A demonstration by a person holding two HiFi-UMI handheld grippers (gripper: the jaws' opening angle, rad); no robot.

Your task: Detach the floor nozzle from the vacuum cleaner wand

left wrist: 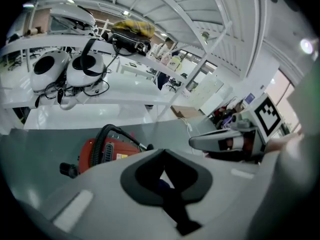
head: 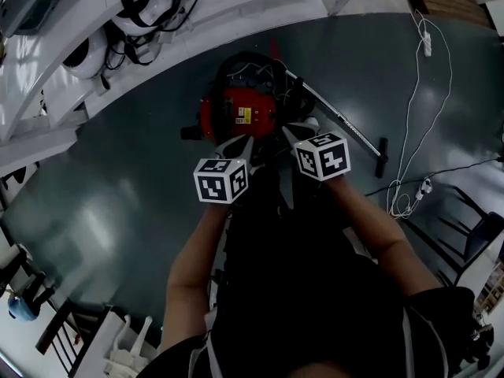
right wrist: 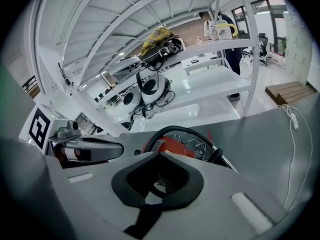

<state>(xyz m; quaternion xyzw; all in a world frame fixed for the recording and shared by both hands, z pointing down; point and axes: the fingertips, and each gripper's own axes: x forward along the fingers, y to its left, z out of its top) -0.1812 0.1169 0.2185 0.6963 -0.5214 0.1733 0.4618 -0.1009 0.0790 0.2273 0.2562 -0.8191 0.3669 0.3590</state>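
Note:
A red canister vacuum cleaner (head: 240, 115) lies on the dark floor with its black hose (head: 252, 60) looped over it. Its silver wand (head: 340, 118) runs off to the right and ends in a small black floor nozzle (head: 383, 154). My left gripper (head: 236, 145) and right gripper (head: 294, 134) hang side by side above the canister's near side, both shut with nothing in them, well short of the nozzle. The left gripper view shows the canister (left wrist: 107, 151) past my left gripper (left wrist: 165, 176). In the right gripper view the vacuum cleaner (right wrist: 176, 146) lies beyond my right gripper (right wrist: 159, 184).
White shelving (head: 197, 22) with helmets and cables curves along the far side. A white power strip and cord (head: 426, 44) trails down the floor at right to a coil (head: 403, 203). Dark chairs (head: 472, 235) stand at the right edge.

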